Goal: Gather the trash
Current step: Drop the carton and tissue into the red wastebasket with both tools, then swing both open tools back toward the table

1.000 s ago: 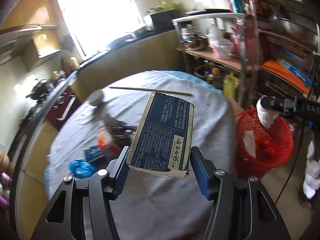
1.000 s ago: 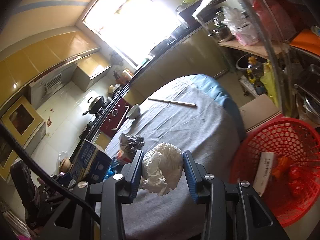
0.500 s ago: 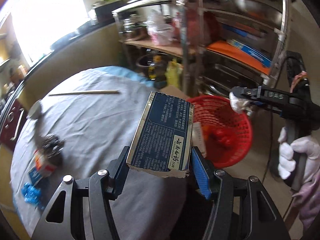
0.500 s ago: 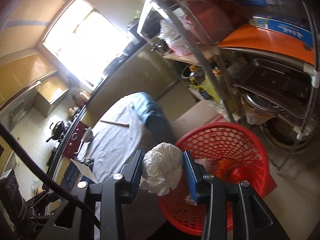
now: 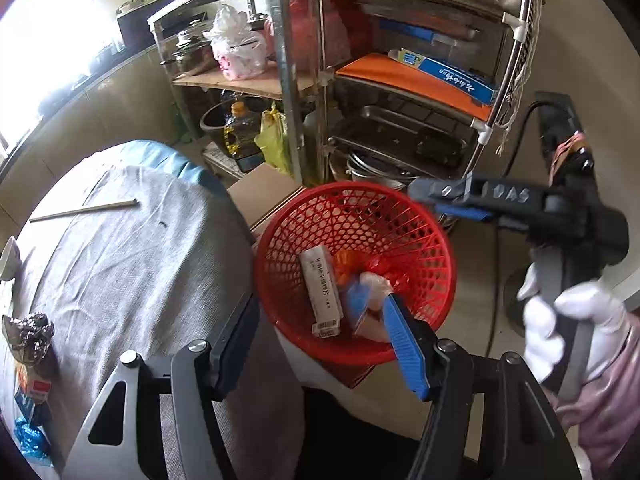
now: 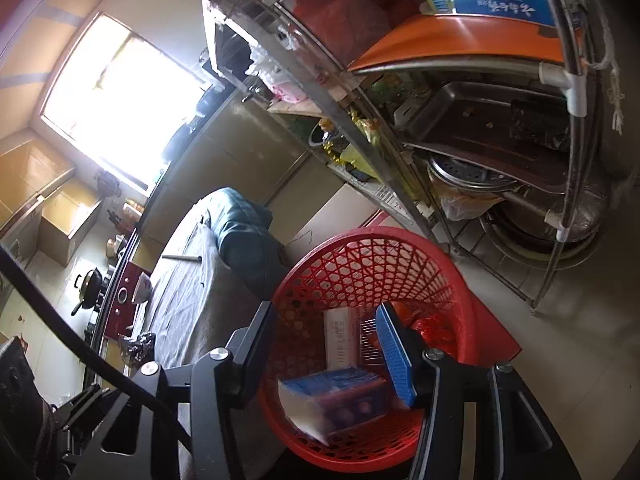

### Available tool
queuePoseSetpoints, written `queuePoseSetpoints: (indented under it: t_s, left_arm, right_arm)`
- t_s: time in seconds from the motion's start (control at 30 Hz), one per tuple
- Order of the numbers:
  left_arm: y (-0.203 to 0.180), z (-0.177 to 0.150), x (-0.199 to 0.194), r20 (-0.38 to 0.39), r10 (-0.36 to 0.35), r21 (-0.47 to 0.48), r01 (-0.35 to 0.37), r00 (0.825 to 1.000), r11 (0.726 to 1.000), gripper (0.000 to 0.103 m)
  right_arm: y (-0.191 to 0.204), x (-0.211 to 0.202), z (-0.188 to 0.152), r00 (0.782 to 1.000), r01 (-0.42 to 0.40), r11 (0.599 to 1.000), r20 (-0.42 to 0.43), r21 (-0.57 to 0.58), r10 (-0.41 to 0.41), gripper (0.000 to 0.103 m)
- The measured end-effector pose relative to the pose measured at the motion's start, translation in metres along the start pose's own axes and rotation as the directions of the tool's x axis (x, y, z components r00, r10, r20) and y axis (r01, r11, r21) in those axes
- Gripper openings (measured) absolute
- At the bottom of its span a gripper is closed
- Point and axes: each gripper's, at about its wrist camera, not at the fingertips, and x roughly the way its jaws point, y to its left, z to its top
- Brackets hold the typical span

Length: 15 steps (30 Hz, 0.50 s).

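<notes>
Both sets of fingers stand spread and empty above the red basket (image 5: 436,256), which fills the lower centre of both wrist views. In the right wrist view the blue carton (image 6: 340,400) lies blurred inside it, below the right gripper (image 6: 328,344). The left gripper (image 5: 324,340) sits low in the left wrist view. At the lower left edge of that view, on the grey-clothed surface (image 5: 132,264), wait the crumpled foil wad (image 5: 30,336) and blue wrapper (image 5: 28,444). Both look light and crushable; pinch the foil across its bulk, gently.
</notes>
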Motion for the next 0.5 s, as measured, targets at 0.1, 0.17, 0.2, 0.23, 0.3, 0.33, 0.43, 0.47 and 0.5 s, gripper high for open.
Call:
queuePoseSetpoints:
  t_s: [0.1, 0.17, 0.2, 0.23, 0.3, 0.33, 0.43, 0.47, 0.5]
  left_arm:
    - [0.014, -0.013, -0.005, -0.014, 0.024, -0.034, -0.024, 1.0, 0.999, 0.066]
    - [0.028, -0.027, -0.014, -0.024, 0.043, -0.071, -0.044, 0.999, 0.997, 0.066]
    - [0.033, -0.033, -0.017, -0.031, 0.053, -0.092, -0.055, 0.998, 0.994, 0.066]
    - [0.038, -0.037, -0.018, -0.039, 0.061, -0.111, -0.065, 0.997, 0.992, 0.066]
    - [0.05, -0.053, -0.03, -0.037, 0.081, -0.144, -0.085, 0.996, 0.986, 0.066]
    - [0.055, -0.06, -0.035, -0.034, 0.098, -0.153, -0.102, 0.995, 0.983, 0.066]
    - [0.07, -0.085, -0.056, -0.019, 0.158, -0.194, -0.158, 0.987, 0.968, 0.066]
    - [0.076, -0.095, -0.064, -0.012, 0.18, -0.212, -0.178, 0.984, 0.961, 0.066]
    - [0.083, -0.106, -0.073, -0.008, 0.206, -0.229, -0.202, 0.979, 0.952, 0.066]
  right_arm:
    - [0.001, -0.005, 0.002, 1.0, -0.005, 1.0, 0.017, 0.001, 0.005, 0.055]
    - [0.004, -0.006, 0.002, 1.0, -0.017, 1.0, 0.022, 0.0, 0.017, 0.056]
    - [0.007, -0.006, 0.002, 0.999, -0.024, 1.0, 0.024, -0.006, 0.024, 0.056]
    - [0.01, -0.006, 0.002, 0.999, -0.029, 0.999, 0.024, -0.013, 0.029, 0.056]
    - [0.019, -0.006, 0.001, 0.999, -0.041, 0.999, 0.02, -0.033, 0.041, 0.055]
    - [0.023, -0.006, 0.001, 0.999, -0.049, 0.998, 0.018, -0.042, 0.049, 0.055]
    - [0.038, -0.007, -0.002, 0.998, -0.066, 0.995, 0.018, -0.078, 0.068, 0.055]
    - [0.043, -0.008, -0.002, 0.997, -0.068, 0.994, 0.018, -0.089, 0.07, 0.055]
    - [0.048, -0.008, -0.002, 0.997, -0.073, 0.993, 0.019, -0.097, 0.075, 0.056]
